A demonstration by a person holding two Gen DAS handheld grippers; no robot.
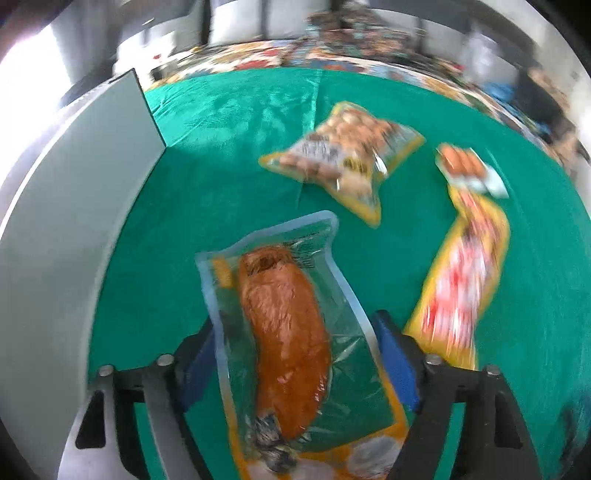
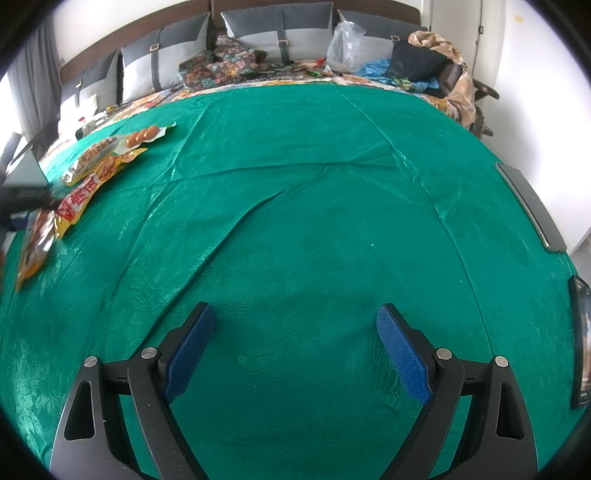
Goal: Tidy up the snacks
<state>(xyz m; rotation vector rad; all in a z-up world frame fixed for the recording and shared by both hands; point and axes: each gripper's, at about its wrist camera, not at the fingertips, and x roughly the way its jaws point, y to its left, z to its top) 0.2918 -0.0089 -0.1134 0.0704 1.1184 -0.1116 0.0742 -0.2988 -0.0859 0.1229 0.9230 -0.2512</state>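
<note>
A: Left wrist view first; what sits between the fingers?

B: The left gripper point(image 1: 295, 354) has a clear vacuum pouch point(image 1: 295, 332) between its blue pads; inside the pouch lies one long orange-brown piece of meat; both pads meet the pouch's side edges and the film bows between them, so the fingers are clamped on it, the view being blurred

A: And the other snacks?

B: On the green cloth point(image 1: 229, 122) beyond it lie three more; a yellow-edged bag point(image 1: 343, 158) filled with small round brown pieces; to its right a small pack of orange sausages point(image 1: 467, 168); touching that pack's near end, a long yellow and red packet point(image 1: 465, 277), its print too smeared to read; a grey panel point(image 1: 70, 206) stands along the left edge

A: Now the right wrist view

B: The right gripper point(image 2: 295, 350) hangs over bare green cloth with its fingers wide apart and nothing between them; the snacks are well off at the far left; the sausage pack point(image 2: 146, 134) is farthest, the red and yellow packet point(image 2: 88, 192) nearer, and the held pouch point(image 2: 35, 243) at the frame's edge under the dark left gripper; behind the cloth, grey cushions point(image 2: 277, 33) and a clear plastic bag point(image 2: 345, 46), contents not discernible
</note>
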